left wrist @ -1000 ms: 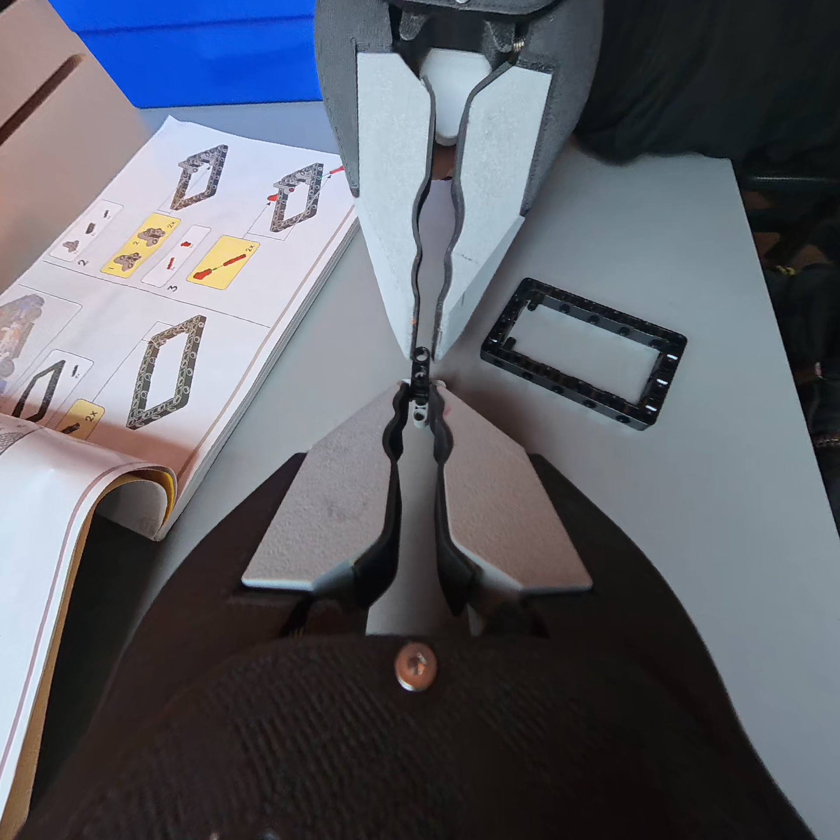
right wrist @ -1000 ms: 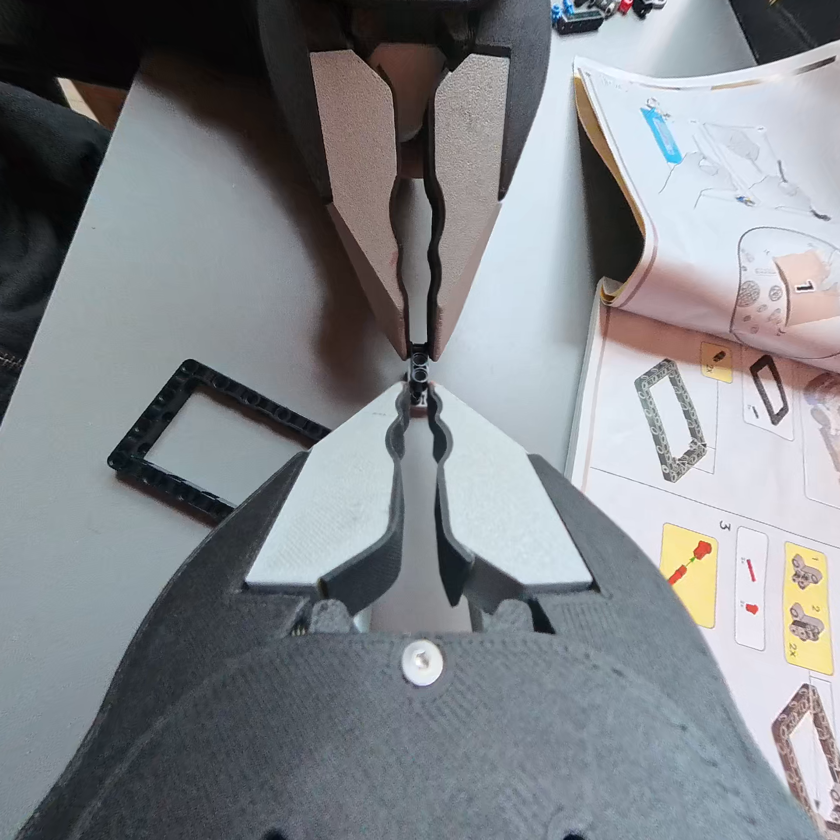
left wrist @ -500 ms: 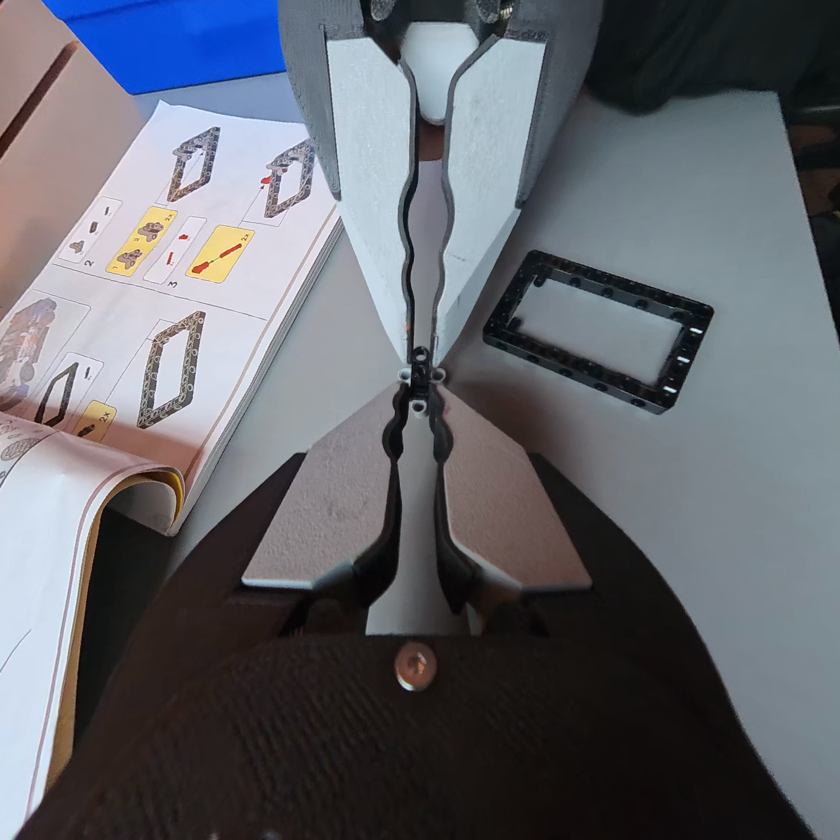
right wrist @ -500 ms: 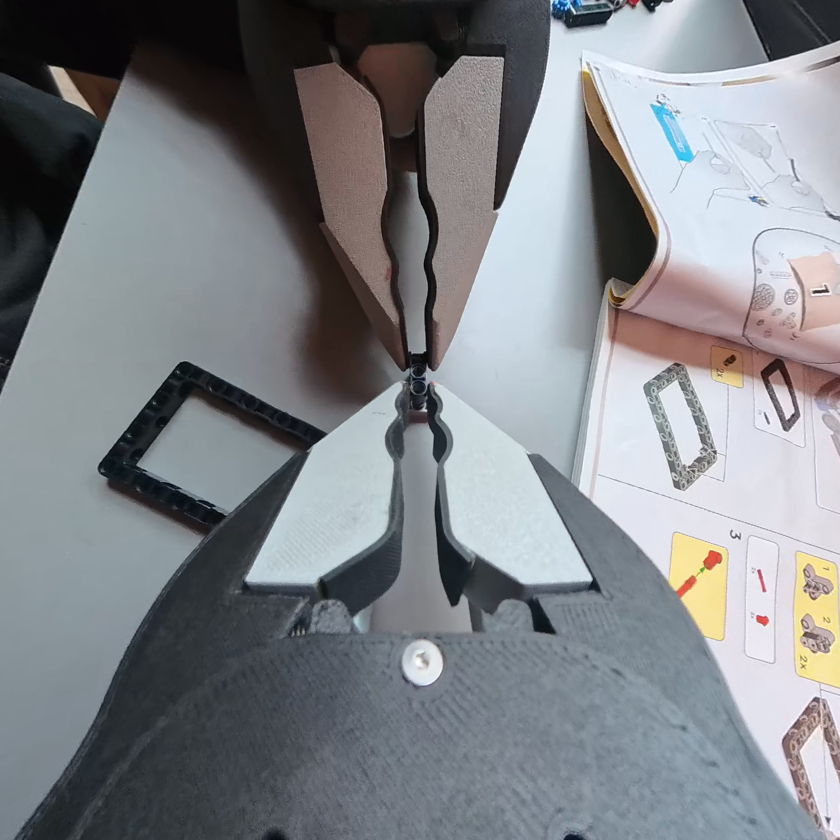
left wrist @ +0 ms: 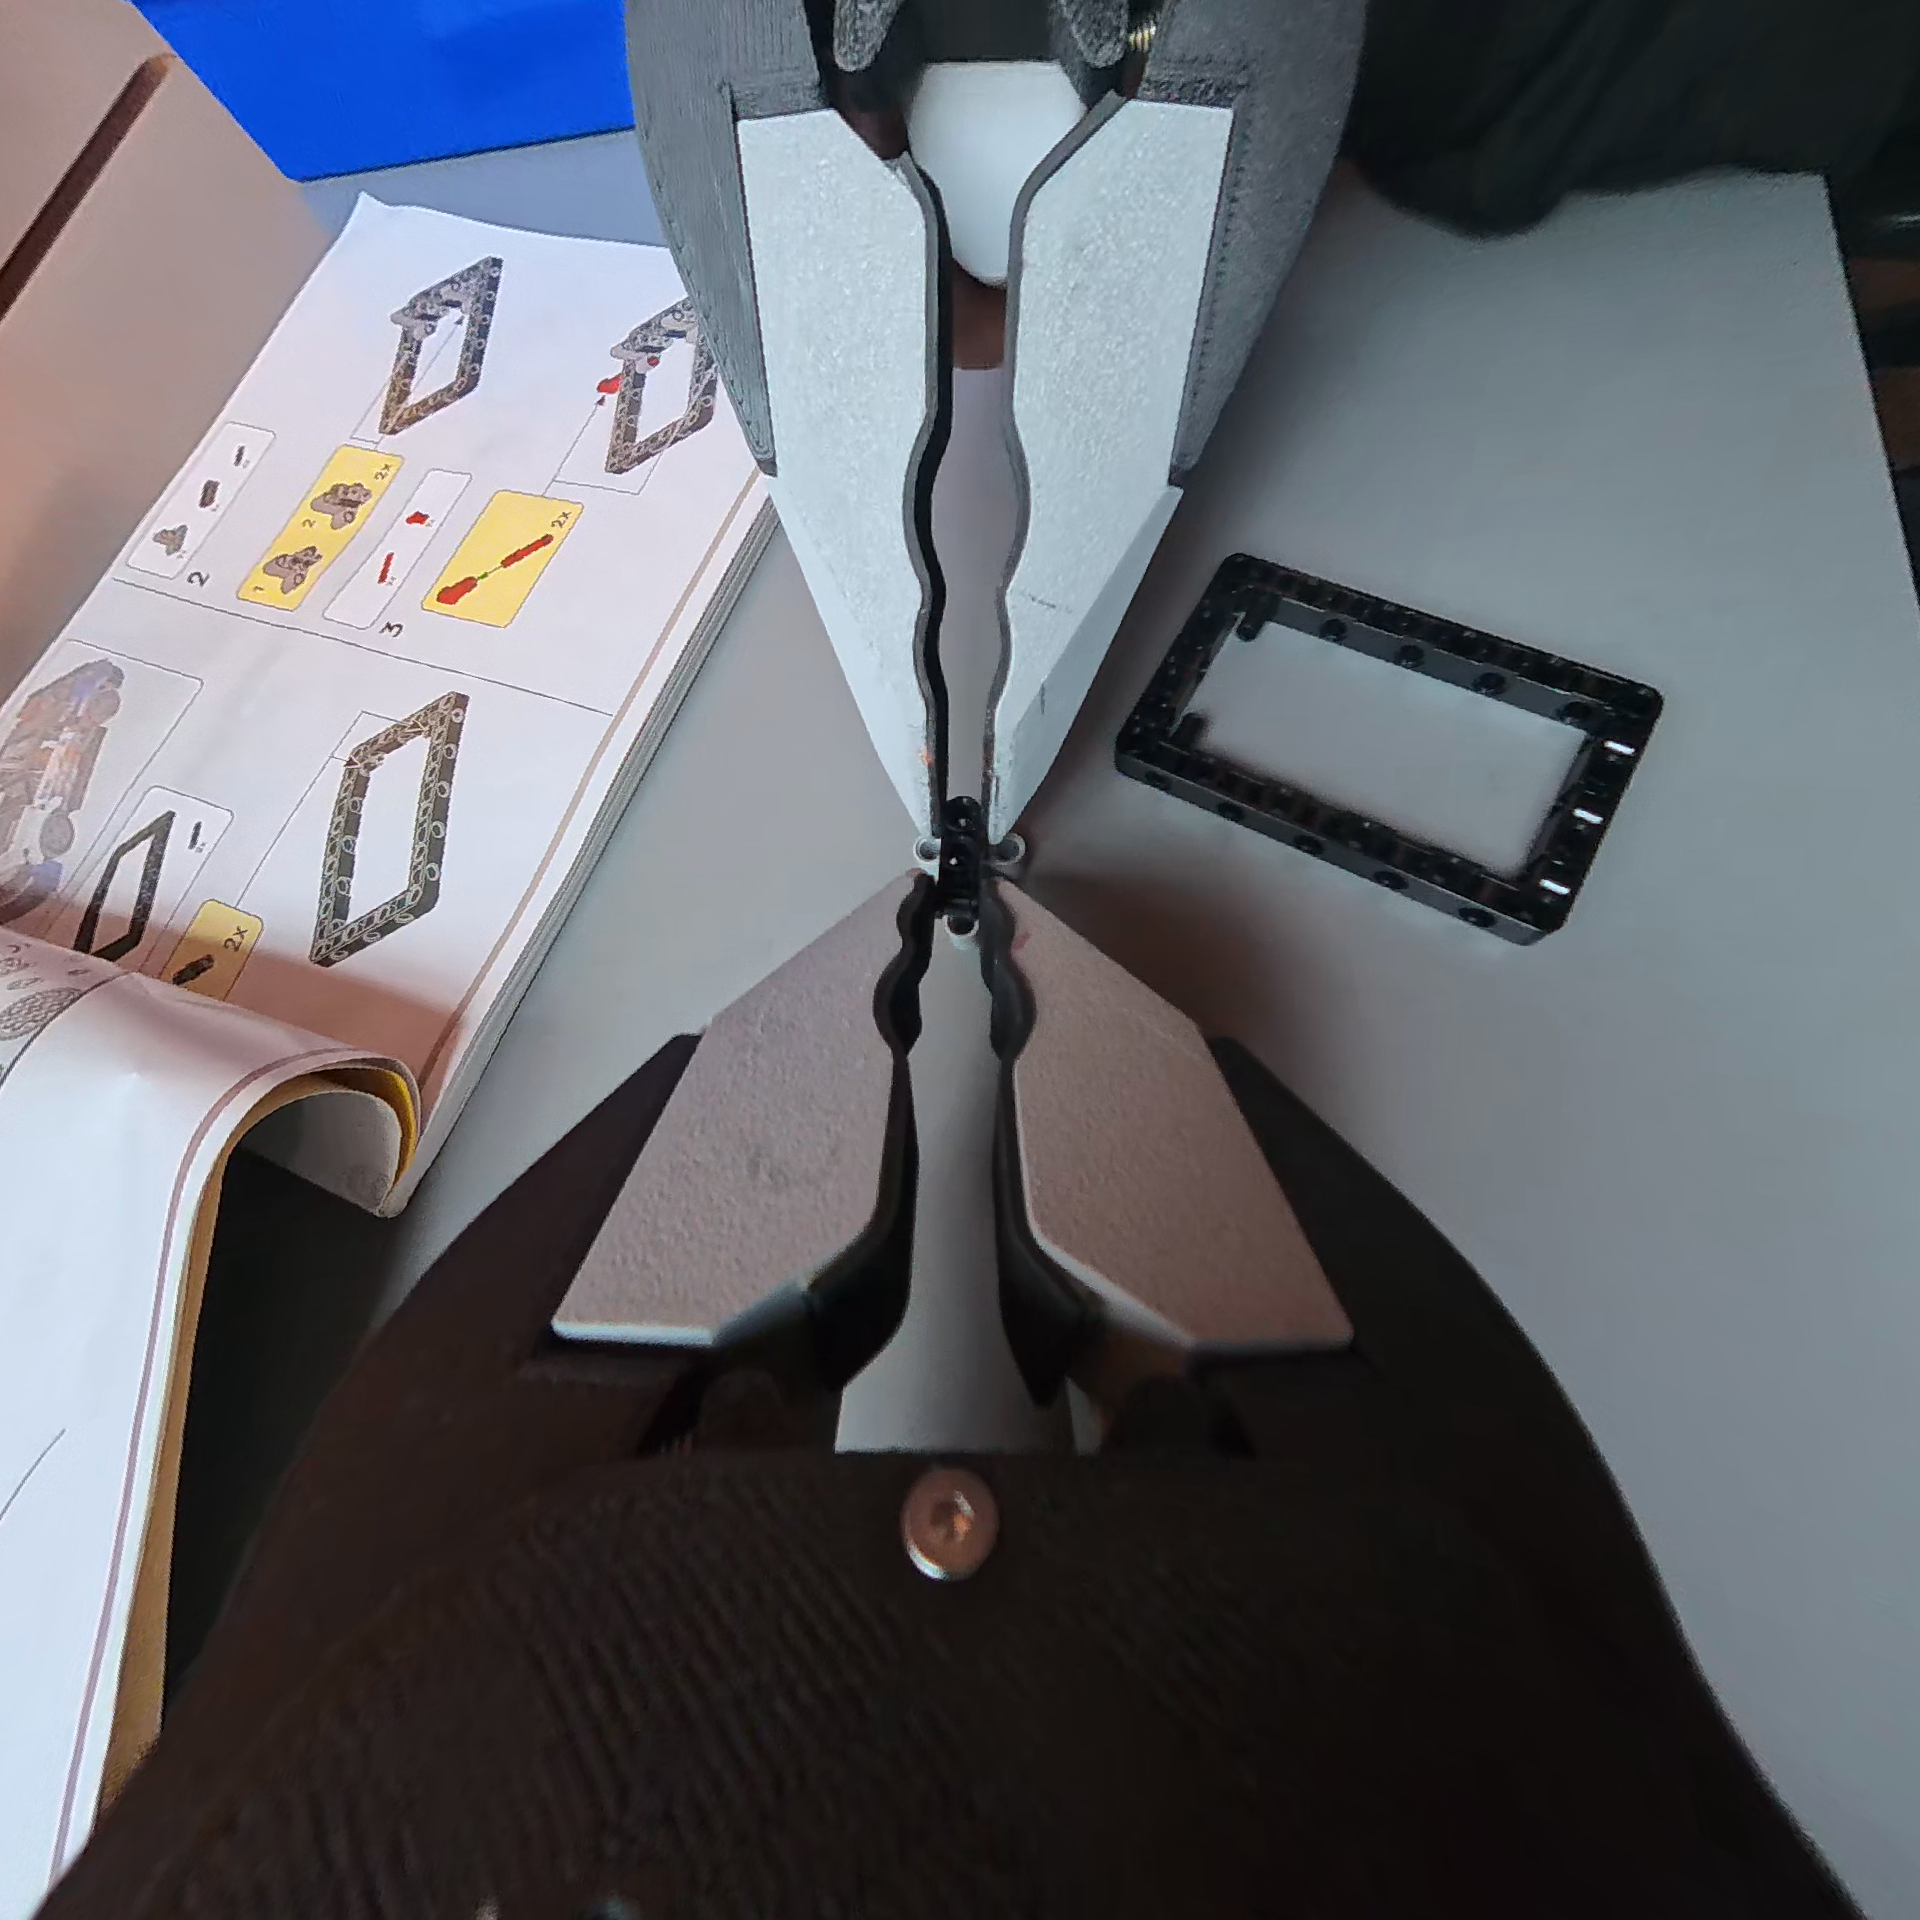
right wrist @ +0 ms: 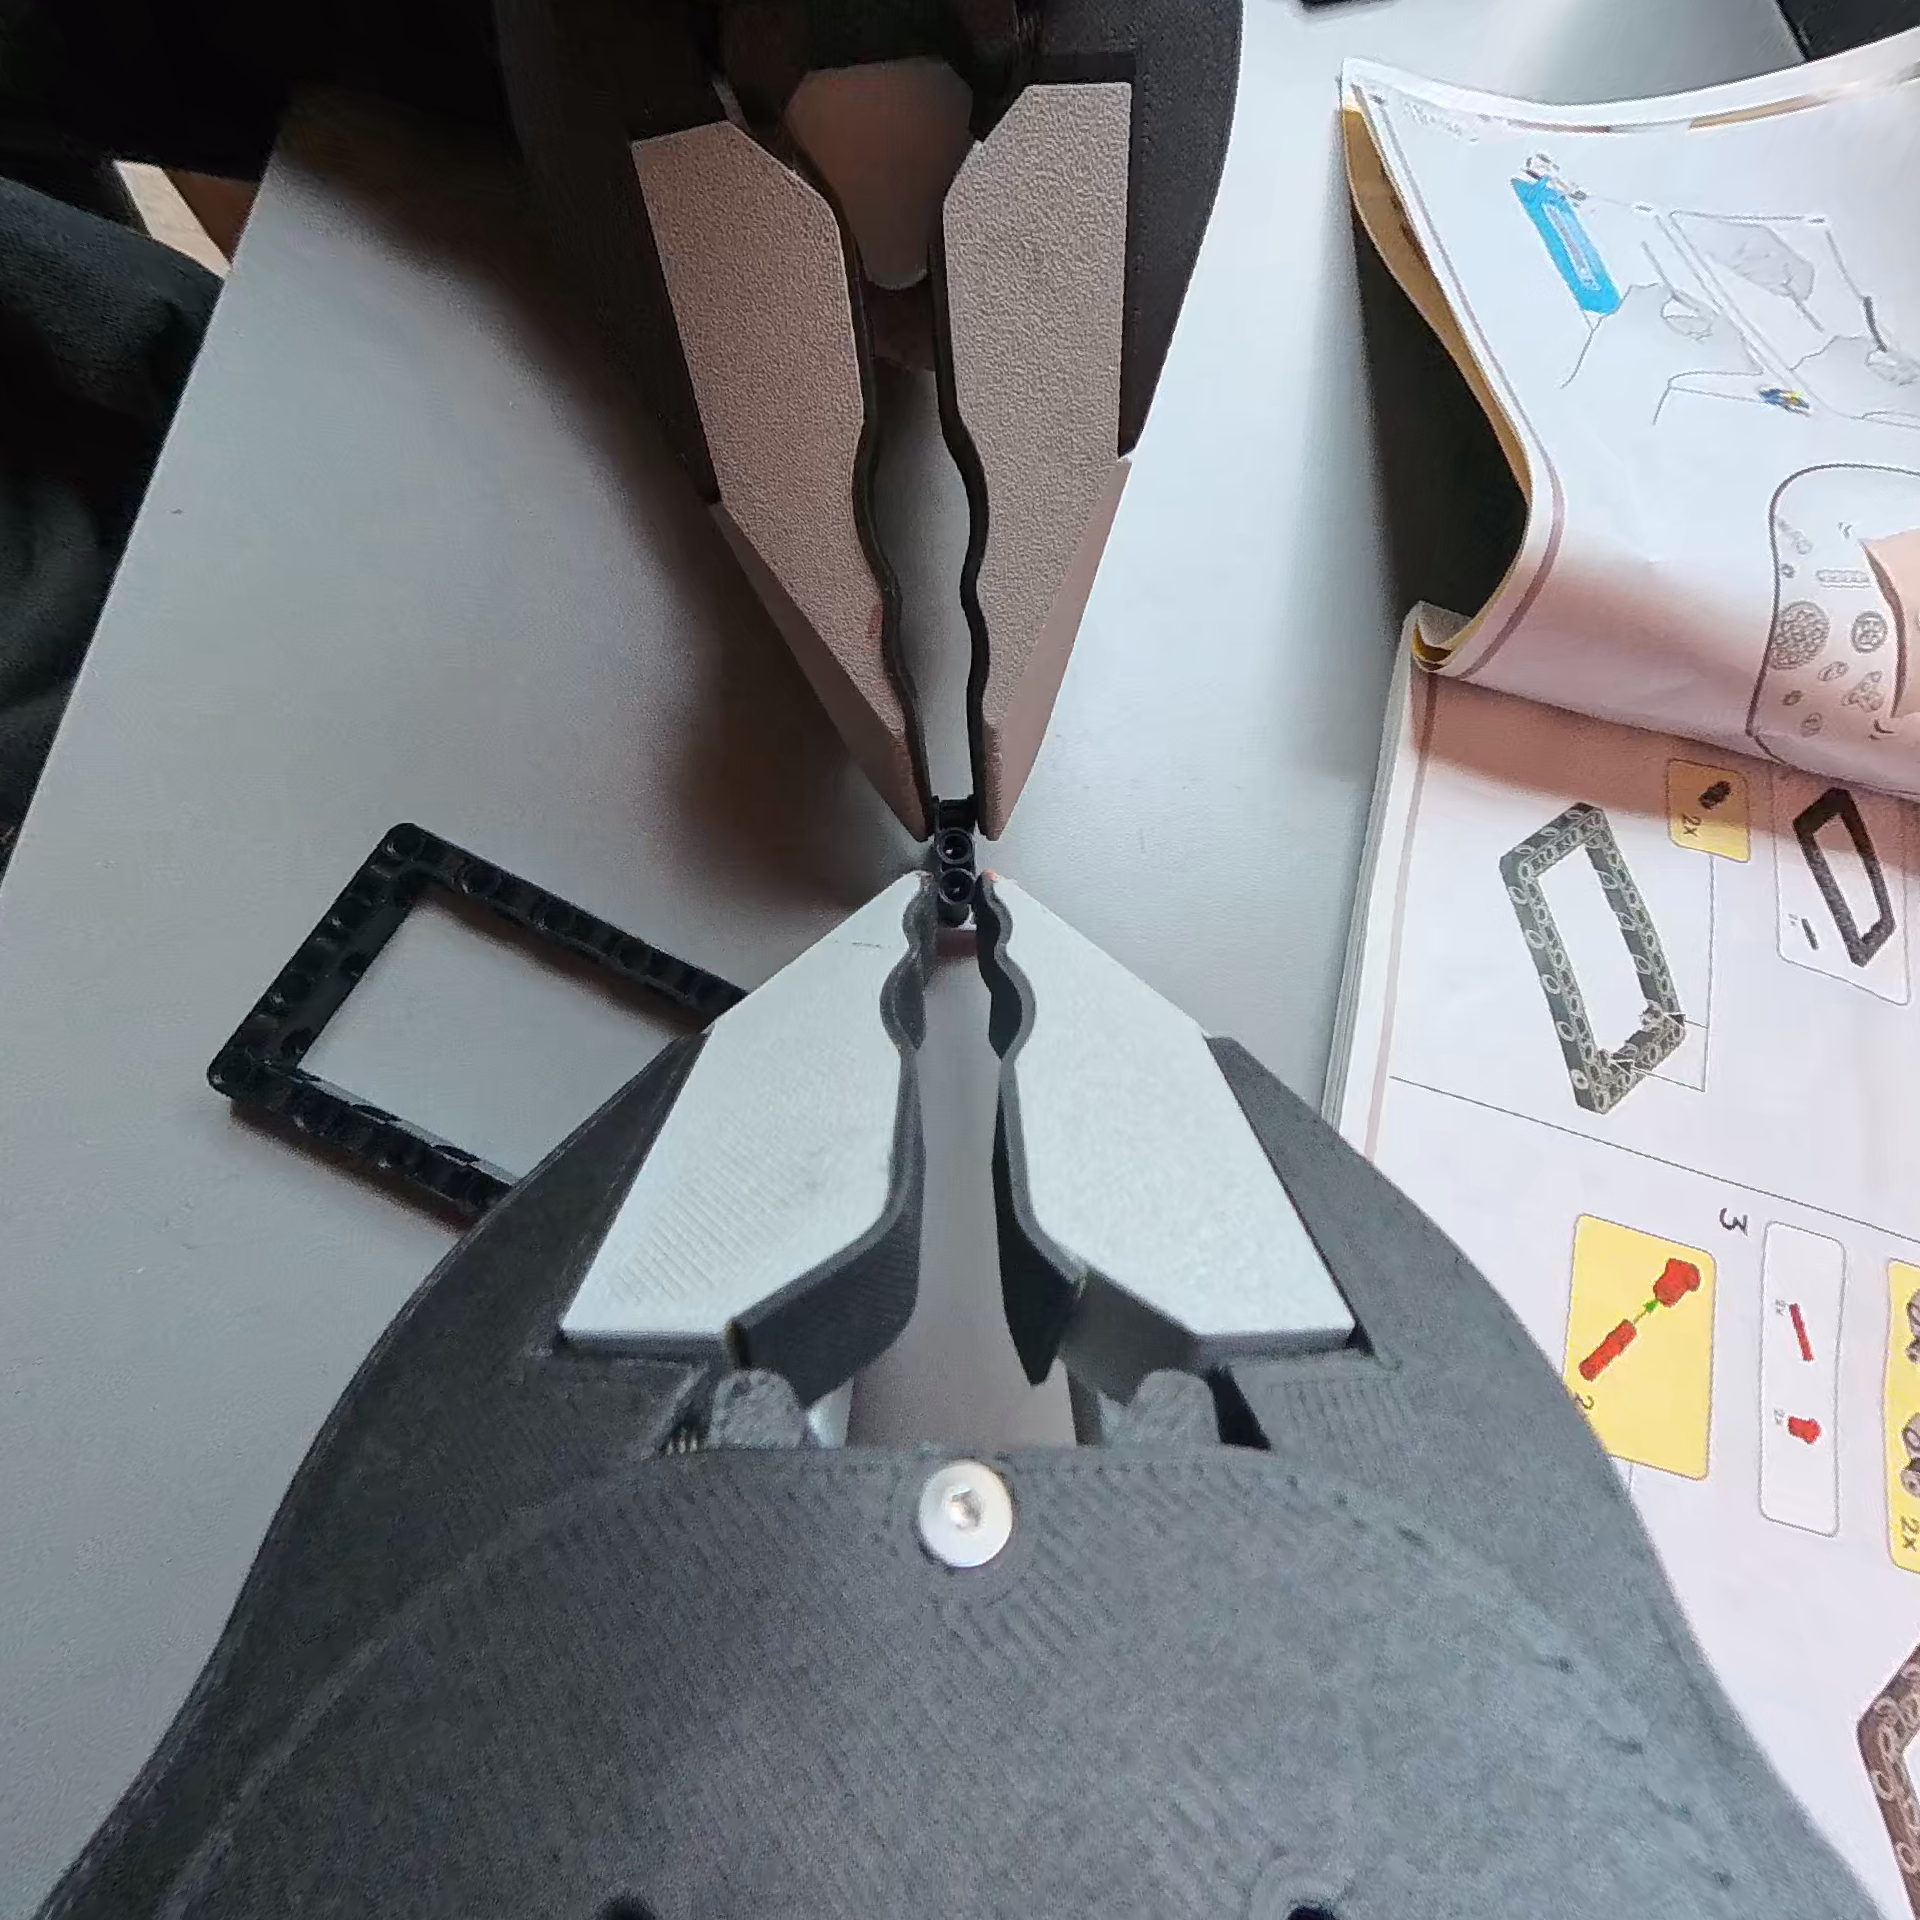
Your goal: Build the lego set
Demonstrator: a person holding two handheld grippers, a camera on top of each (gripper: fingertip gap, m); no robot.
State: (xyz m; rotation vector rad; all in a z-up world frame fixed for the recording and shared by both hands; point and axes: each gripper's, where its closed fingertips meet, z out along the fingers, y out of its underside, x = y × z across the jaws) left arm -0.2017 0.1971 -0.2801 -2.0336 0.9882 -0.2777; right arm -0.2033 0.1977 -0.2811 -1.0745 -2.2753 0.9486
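My two grippers meet tip to tip above the grey table [left wrist: 1455, 1195]. My left gripper [left wrist: 961, 914] is shut on a small light grey connector [left wrist: 1013, 850]. My right gripper [right wrist: 951, 899] is shut on a small black pin piece [right wrist: 954, 862]. The black piece [left wrist: 961, 831] sits against the grey connector between the two sets of tips. The right gripper [left wrist: 961, 795] enters the left wrist view from the top. The left gripper [right wrist: 954, 816] enters the right wrist view from the top. A black rectangular frame [left wrist: 1455, 636] lies flat on the table beside them and also shows in the right wrist view [right wrist: 312, 956].
An open instruction booklet [left wrist: 364, 582] lies on the table by the grippers, with a curled page; it also shows in the right wrist view [right wrist: 1610, 1164]. A blue bin [left wrist: 416, 73] and a brown box [left wrist: 104, 260] stand behind it. Dark cloth [left wrist: 1610, 94] lies at the table's far edge. Less than 4 cm separates the two grippers' tips.
Both grippers stayed shut and tip to tip. The two small pieces have come closer together, and the grey connector's side ends now show beside the black piece. The views shifted slightly.
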